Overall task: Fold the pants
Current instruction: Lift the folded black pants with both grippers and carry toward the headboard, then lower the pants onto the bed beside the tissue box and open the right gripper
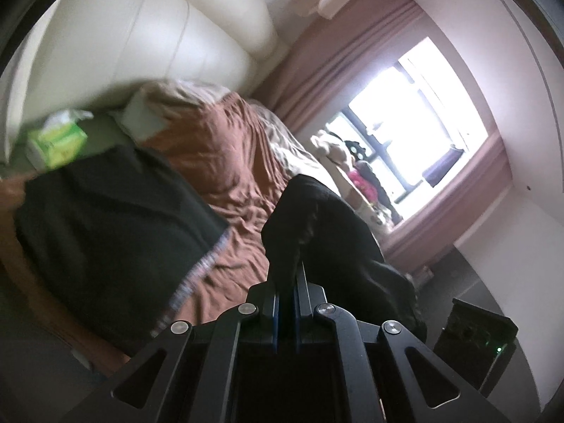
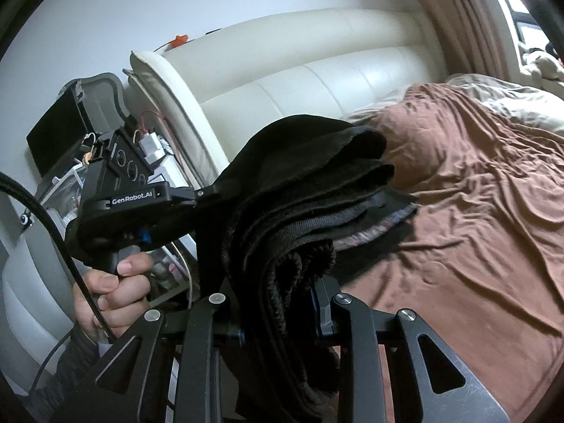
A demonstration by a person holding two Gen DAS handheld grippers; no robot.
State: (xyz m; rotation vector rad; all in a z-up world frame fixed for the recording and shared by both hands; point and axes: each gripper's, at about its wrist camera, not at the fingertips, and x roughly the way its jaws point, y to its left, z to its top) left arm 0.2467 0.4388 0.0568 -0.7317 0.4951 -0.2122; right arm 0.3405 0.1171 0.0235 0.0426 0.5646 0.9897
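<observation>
Mid-carry: my right claw [image 2: 282, 303] clamps the thick folded waistband of the pants [image 2: 303, 183] at frame centre, my left claw [image 1: 286, 275] pinches a thin black edge. Next, I reckon, lay them flat on the brown bedspread [image 2: 476, 211] at right without the layers slipping.

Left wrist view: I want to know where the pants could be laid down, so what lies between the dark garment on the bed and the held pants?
In the left wrist view, only wrinkled brown bedspread separates the dark garment from the black pants.

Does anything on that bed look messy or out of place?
The brown bedsheet is rumpled all over. A green tissue box lies tilted beside the headboard. The black pants, held in both grippers, hang bunched in uneven layers.
</observation>
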